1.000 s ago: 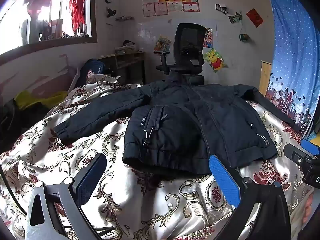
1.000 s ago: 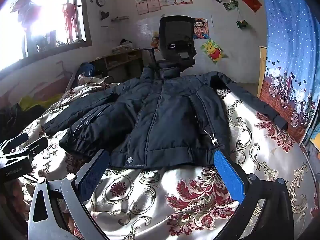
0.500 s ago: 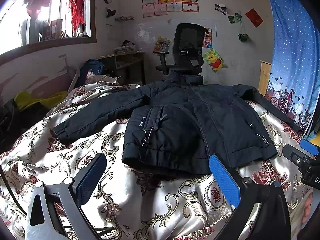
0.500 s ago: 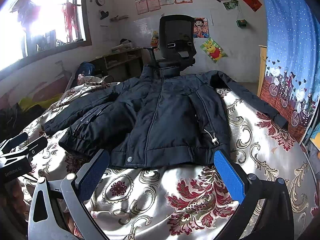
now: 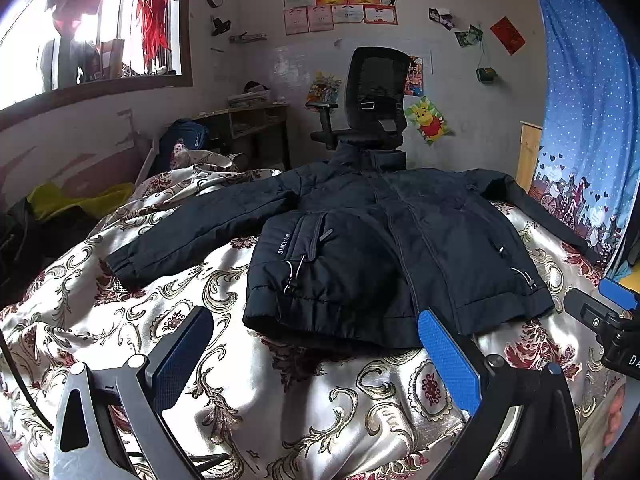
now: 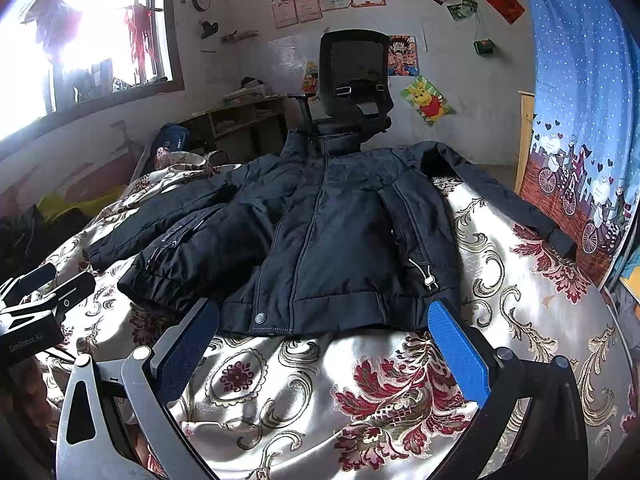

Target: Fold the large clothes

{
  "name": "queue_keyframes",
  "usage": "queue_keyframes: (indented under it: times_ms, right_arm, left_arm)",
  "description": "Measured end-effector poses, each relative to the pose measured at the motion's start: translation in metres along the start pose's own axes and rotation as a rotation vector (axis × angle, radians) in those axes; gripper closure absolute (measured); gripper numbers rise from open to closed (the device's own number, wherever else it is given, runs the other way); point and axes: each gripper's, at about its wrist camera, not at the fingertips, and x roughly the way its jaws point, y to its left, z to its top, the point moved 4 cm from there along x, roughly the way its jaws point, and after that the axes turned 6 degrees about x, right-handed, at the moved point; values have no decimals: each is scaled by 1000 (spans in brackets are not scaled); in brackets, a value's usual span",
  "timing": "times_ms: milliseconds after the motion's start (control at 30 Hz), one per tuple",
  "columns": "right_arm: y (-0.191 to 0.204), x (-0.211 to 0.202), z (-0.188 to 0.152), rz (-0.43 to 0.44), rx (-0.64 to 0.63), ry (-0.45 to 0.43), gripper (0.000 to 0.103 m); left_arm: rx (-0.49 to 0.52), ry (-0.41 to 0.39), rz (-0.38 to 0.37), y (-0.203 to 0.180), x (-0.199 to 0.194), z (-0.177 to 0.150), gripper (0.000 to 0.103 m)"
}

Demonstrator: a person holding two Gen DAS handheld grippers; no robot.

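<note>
Both the left gripper [image 5: 316,344] and right gripper [image 6: 324,336] are hanging wide open, holding nothing, so they should be grabbing the dark jacket [image 6: 332,236] by its bottom corners.

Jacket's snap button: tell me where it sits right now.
In the right wrist view the snap button sits on the jacket hem at the near edge, just beyond the open right gripper, on the bedspread.

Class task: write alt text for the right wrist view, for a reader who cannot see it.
A dark padded jacket lies front up on a floral bedspread, sleeves spread. The open right gripper sits before its hem, touching nothing. A black office chair stands behind.
</note>
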Motion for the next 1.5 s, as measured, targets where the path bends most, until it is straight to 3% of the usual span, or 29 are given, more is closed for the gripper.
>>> queue_keyframes:
  times_ms: [1500]
  right_arm:
    - [-1,-1,-2,-2,3,5,1]
  left_arm:
    - [1,-1,2,-3,-1,2,0]
